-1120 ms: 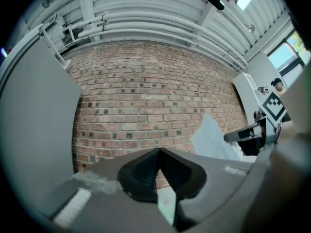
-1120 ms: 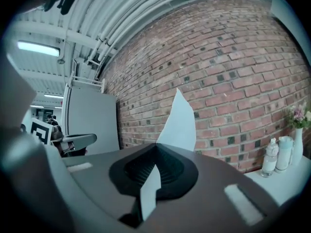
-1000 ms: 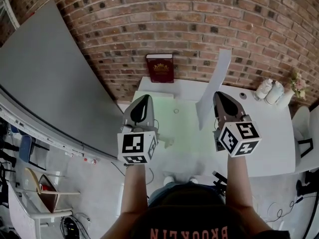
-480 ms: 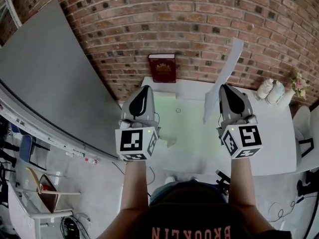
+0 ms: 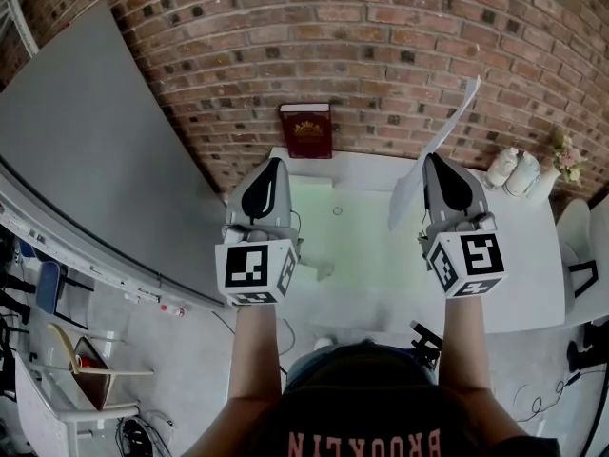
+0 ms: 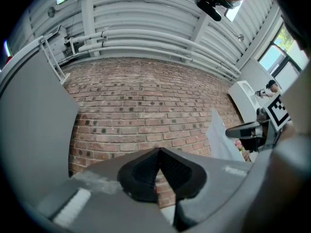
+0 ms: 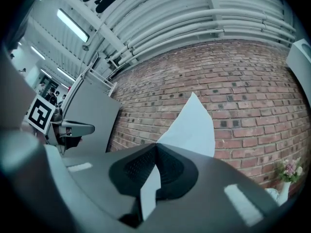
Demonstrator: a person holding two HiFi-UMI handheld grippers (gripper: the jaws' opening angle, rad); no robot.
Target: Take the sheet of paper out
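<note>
A white sheet of paper [image 5: 440,146] stands up in the air over the white table [image 5: 381,255], slanting up to the right in front of the brick wall. My right gripper [image 5: 434,158] is shut on its lower part. In the right gripper view the paper [image 7: 192,125] runs between the closed jaws of the right gripper [image 7: 155,147] and fans out above them. My left gripper [image 5: 275,162] is held over the table's left side, shut with nothing in it; its tips [image 6: 158,152] meet in the left gripper view, where the paper [image 6: 218,140] shows at the right.
A dark red book [image 5: 306,129] leans upright against the brick wall at the table's back. White bottles [image 5: 514,169] and a small flower pot [image 5: 568,157] stand at the back right corner. A large grey board [image 5: 86,150] leans at the left.
Both grippers have risen a little. The paper has gone up with the right gripper and rolled, its top corner swinging higher and to the right.
</note>
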